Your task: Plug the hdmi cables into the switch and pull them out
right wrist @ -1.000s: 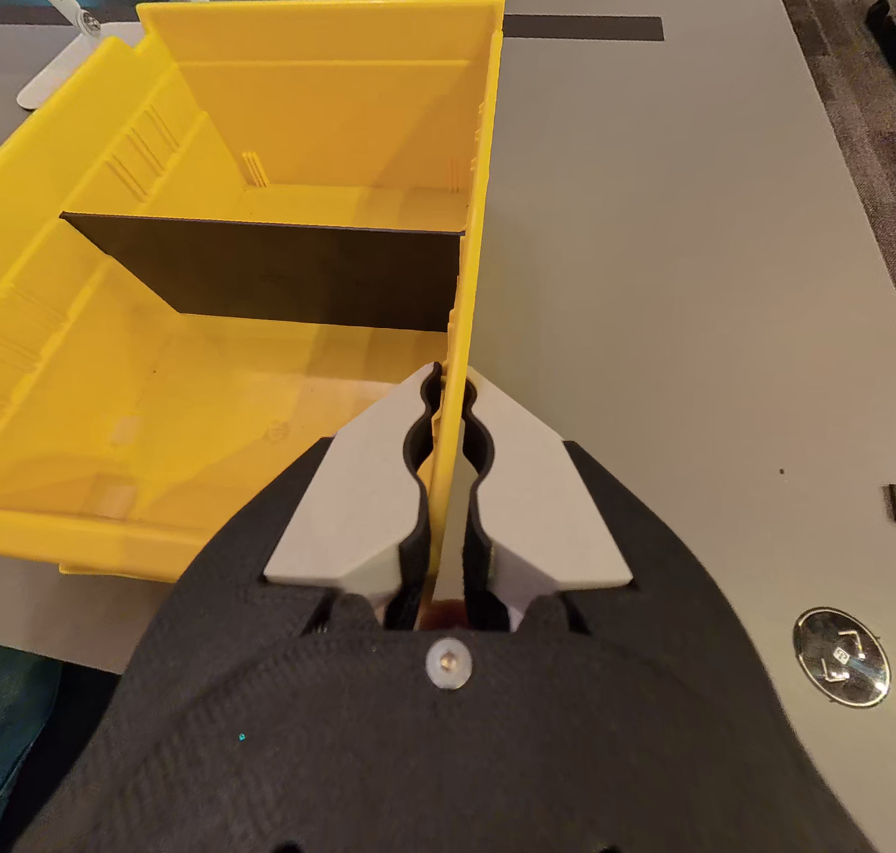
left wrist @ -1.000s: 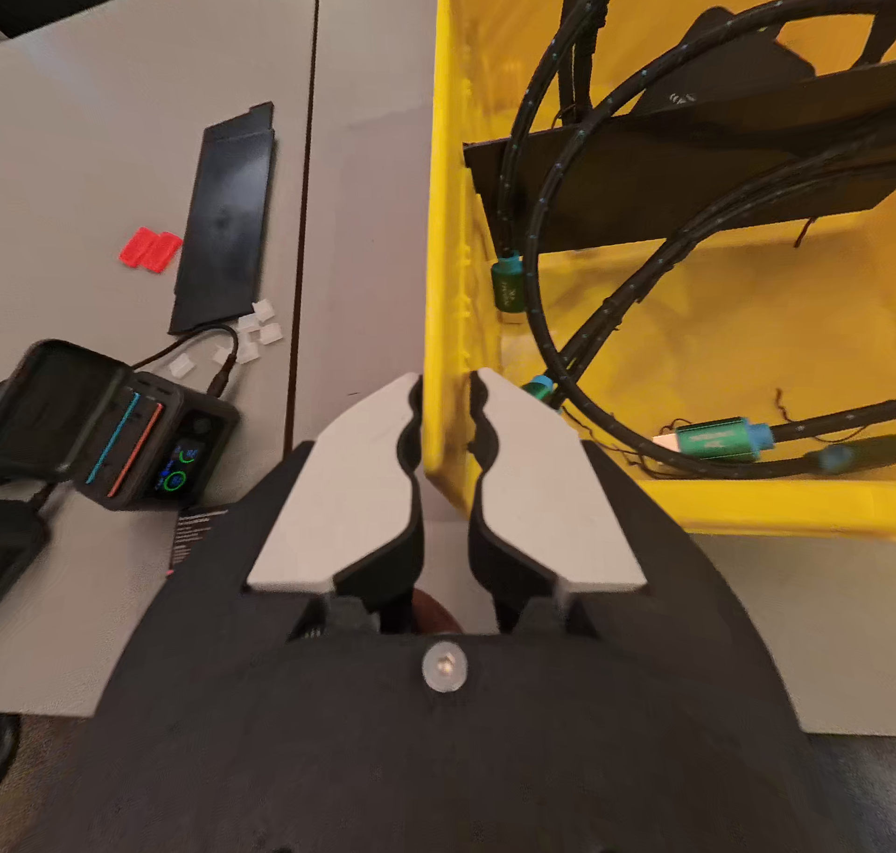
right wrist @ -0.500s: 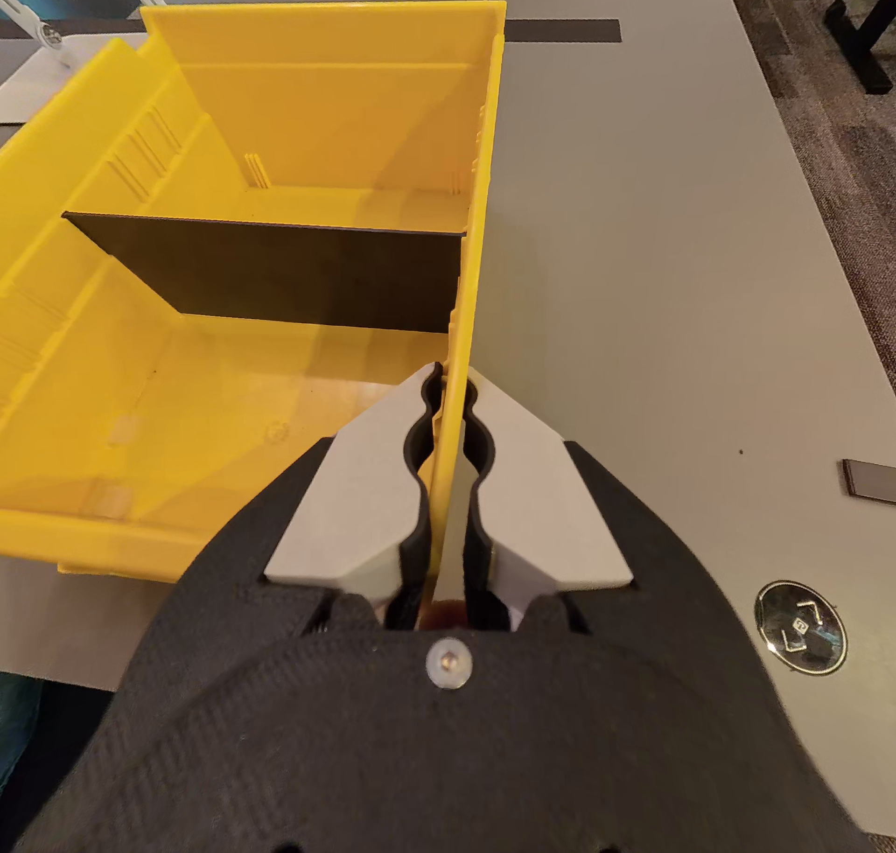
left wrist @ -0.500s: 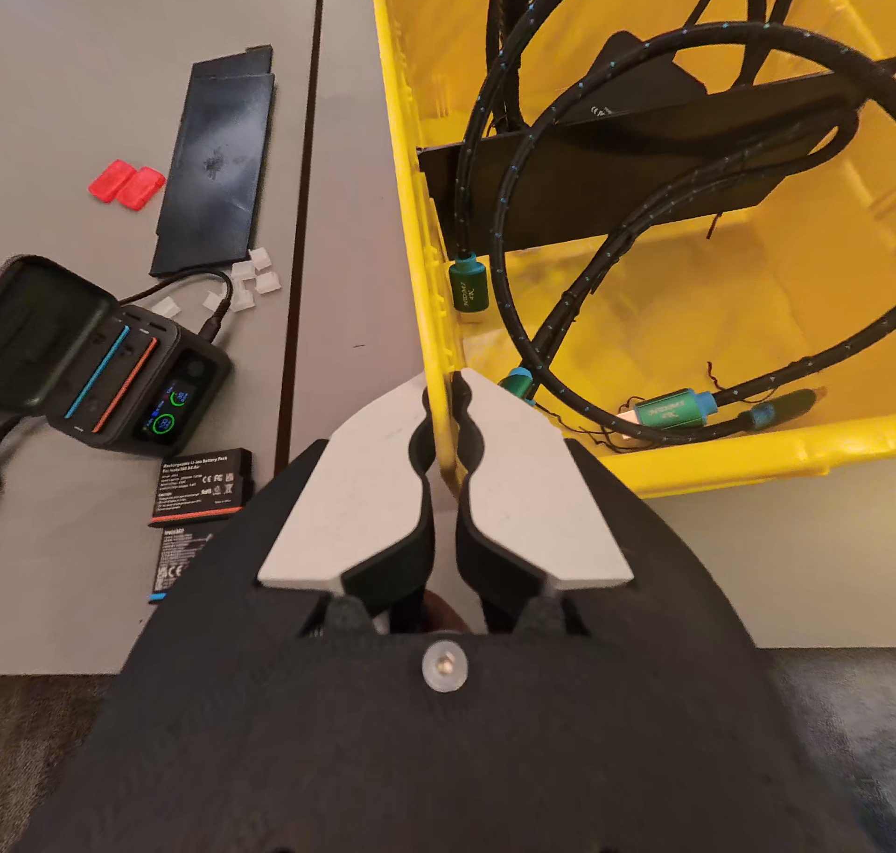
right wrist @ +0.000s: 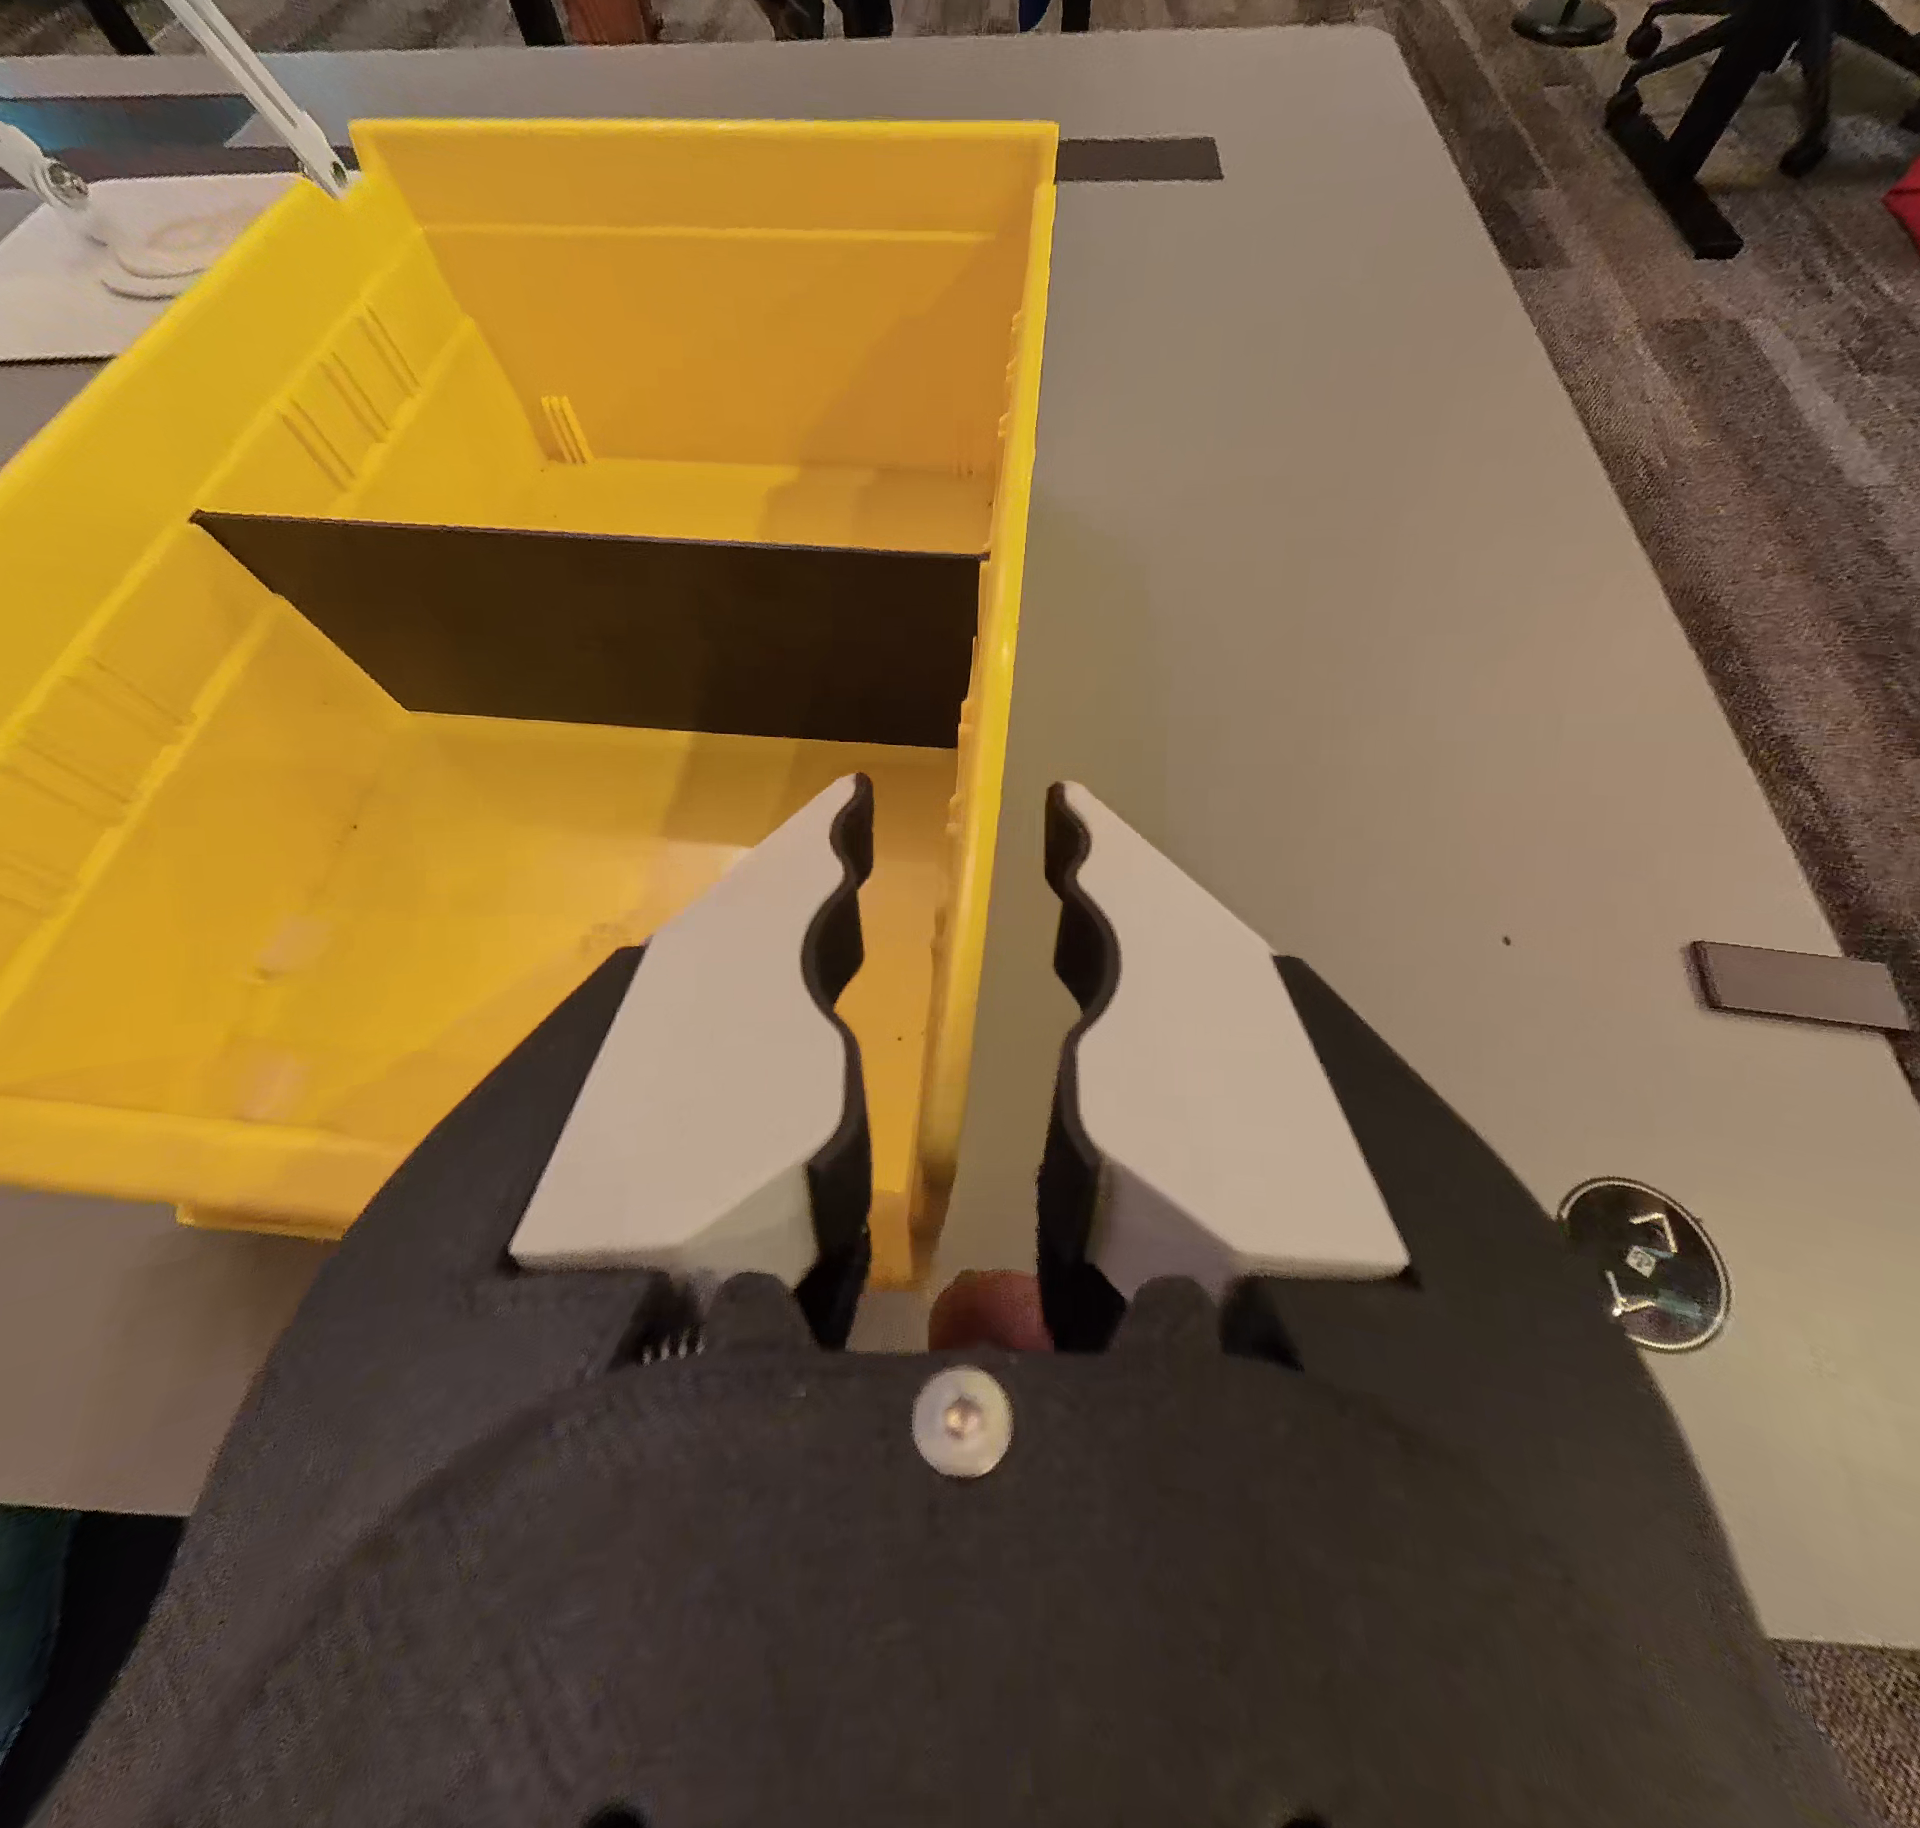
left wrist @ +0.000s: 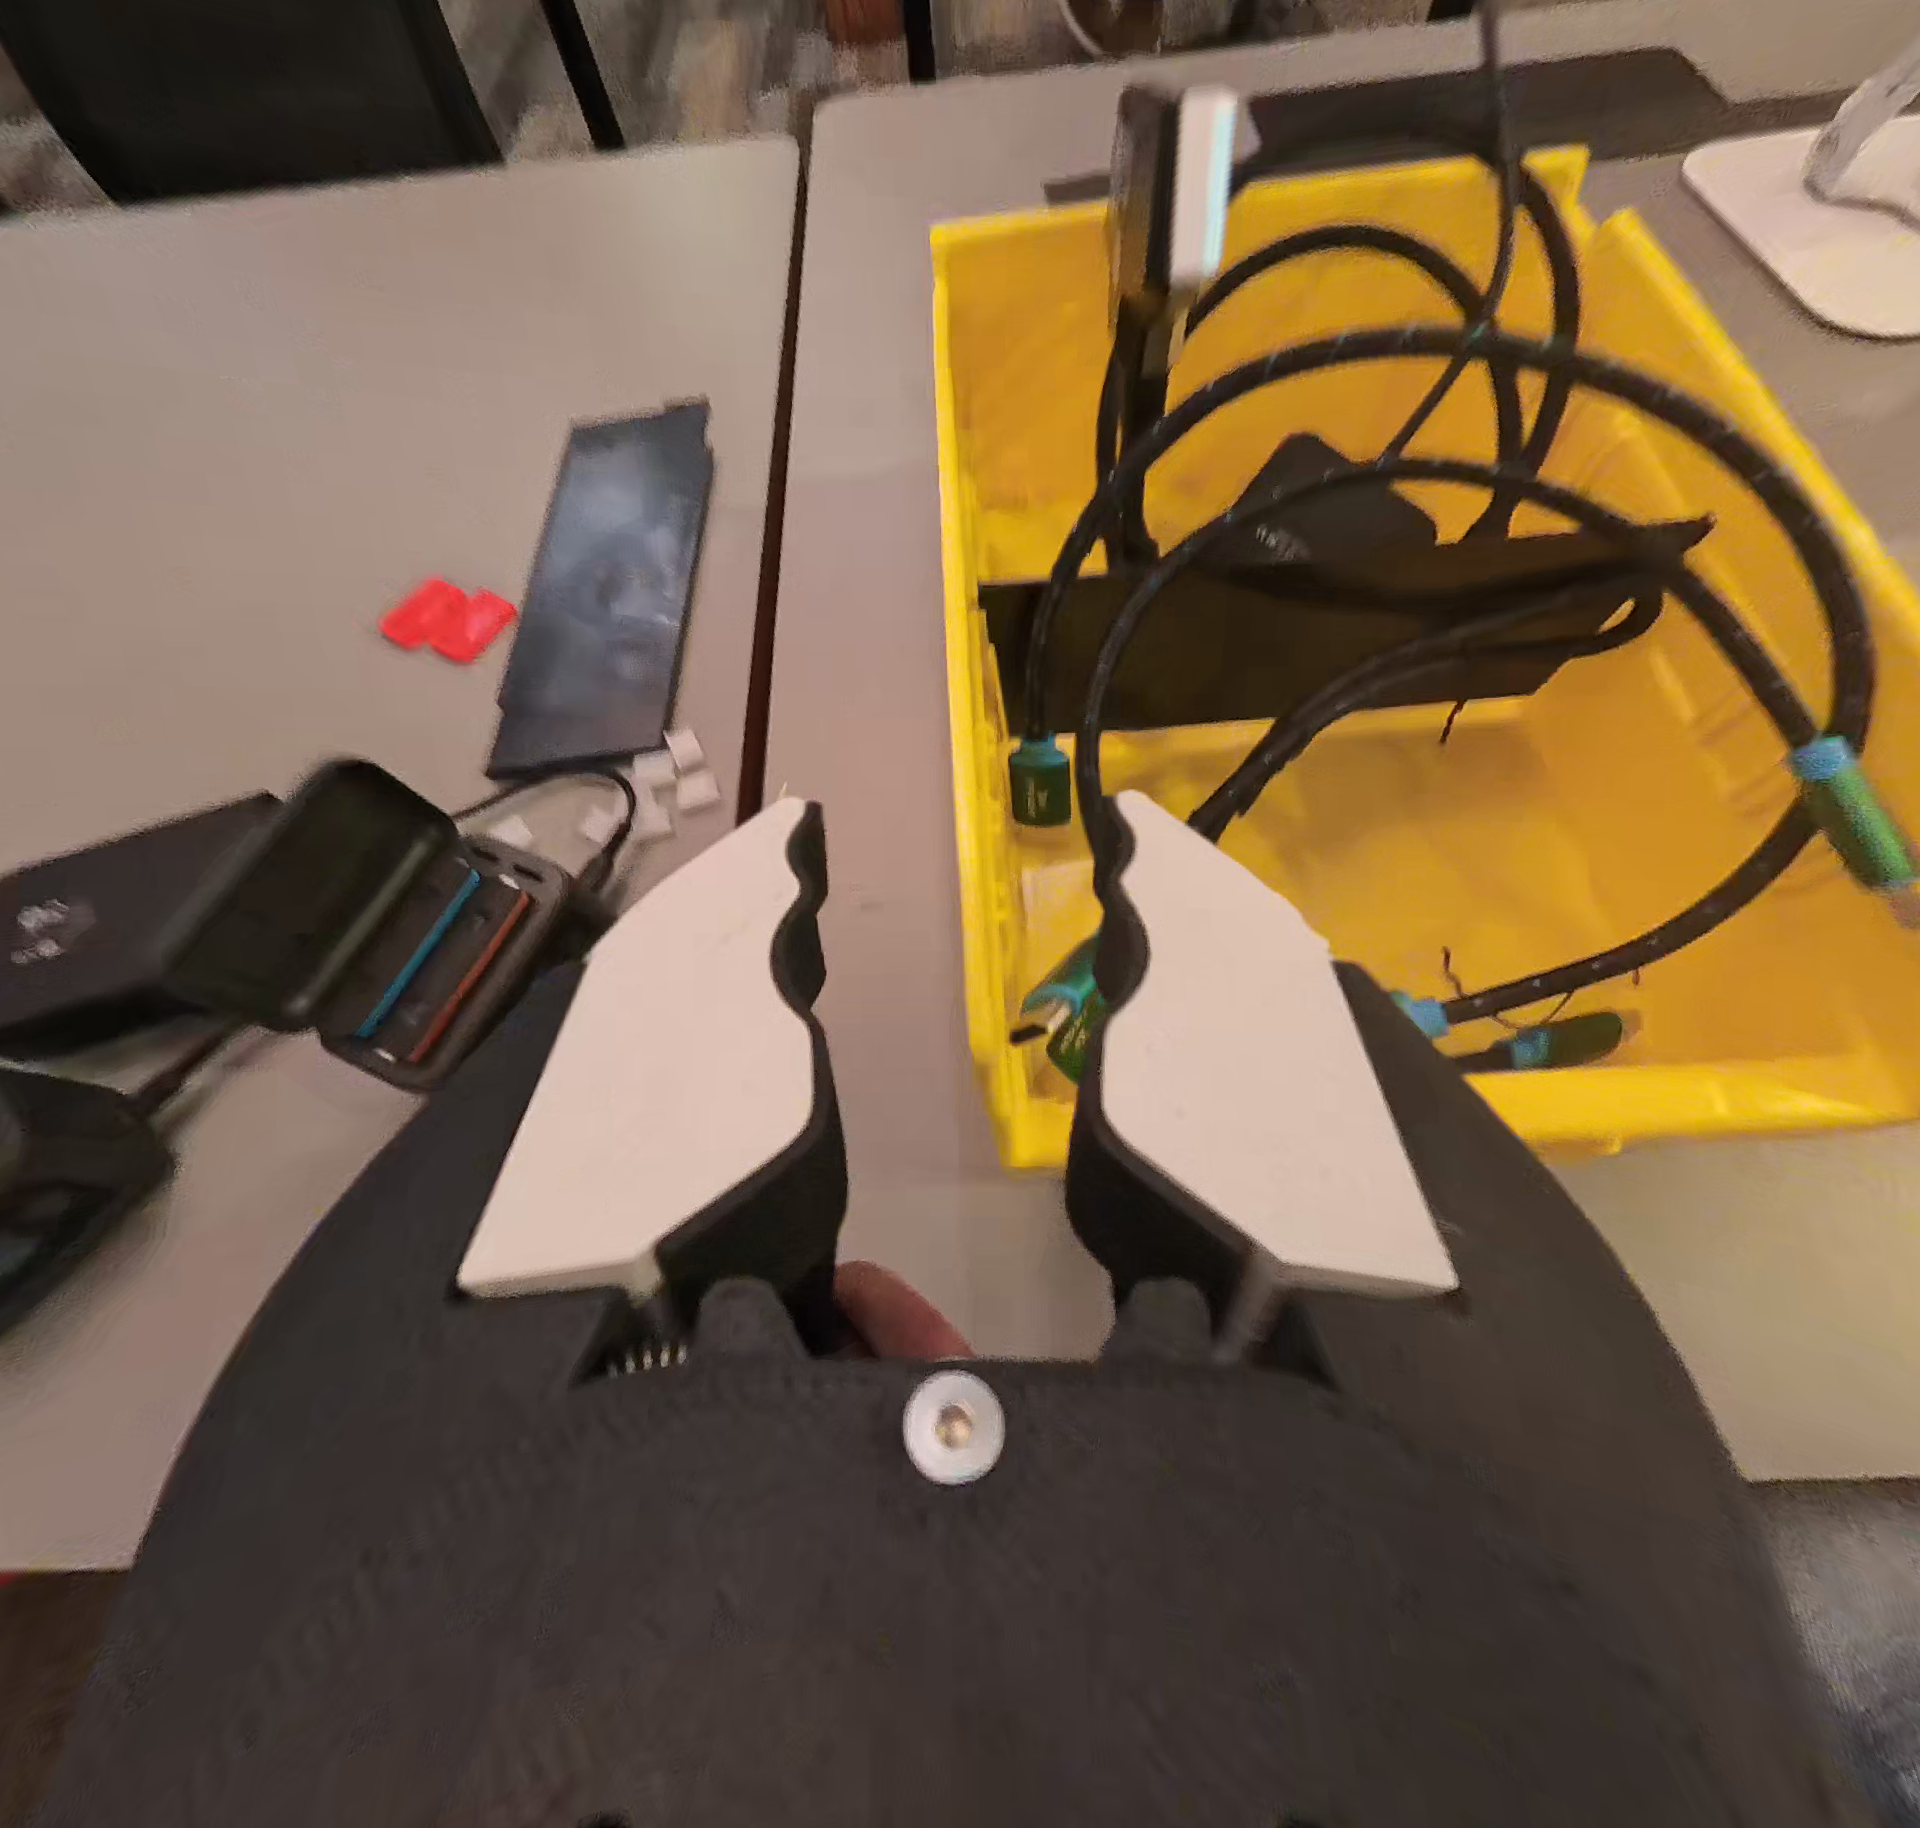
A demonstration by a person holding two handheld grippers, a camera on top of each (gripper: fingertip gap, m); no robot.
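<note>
Your left gripper [left wrist: 966,822] hangs with its jaws spread wide and nothing between them, poised over the bare grey desk [left wrist: 862,635] just outside the left wall of the yellow bin [left wrist: 961,635]. The HDMI cables [left wrist: 1299,490] lie inside that bin, ahead and to the right of your left gripper: black braided loops rise over the bin's black divider [left wrist: 1247,656] and curl back down into the near compartment. One green plug [left wrist: 1042,786] hangs against the bin's left wall just beyond your right fingertip [left wrist: 1143,843], another green plug [left wrist: 1070,1009] rests on the bin floor beside that same finger, a third [left wrist: 1860,838] dangles near the bin's right wall, and a dark-ended one [left wrist: 1569,1035] lies by the front wall. A black, flat device [left wrist: 1320,542] sits behind the divider among the loops; whether it is the switch is not clear. A blurred black and silver block [left wrist: 1174,199] stands above the bin's far end with cables running to it. Left of the bin, on the desk, lie a black flat panel [left wrist: 608,604], two red pieces [left wrist: 447,618] and an open black case [left wrist: 353,905]. Your right gripper [right wrist: 956,802] is likewise wide open and holds nothing; it straddles the right wall of a yellow bin [right wrist: 997,635] without touching it, left finger [right wrist: 727,1030] over the bin's near compartment, right finger [right wrist: 1216,1040] over the desk [right wrist: 1351,583]. In the right wrist view no cable shows in the bin's compartments on either side of its black divider [right wrist: 623,625].
</note>
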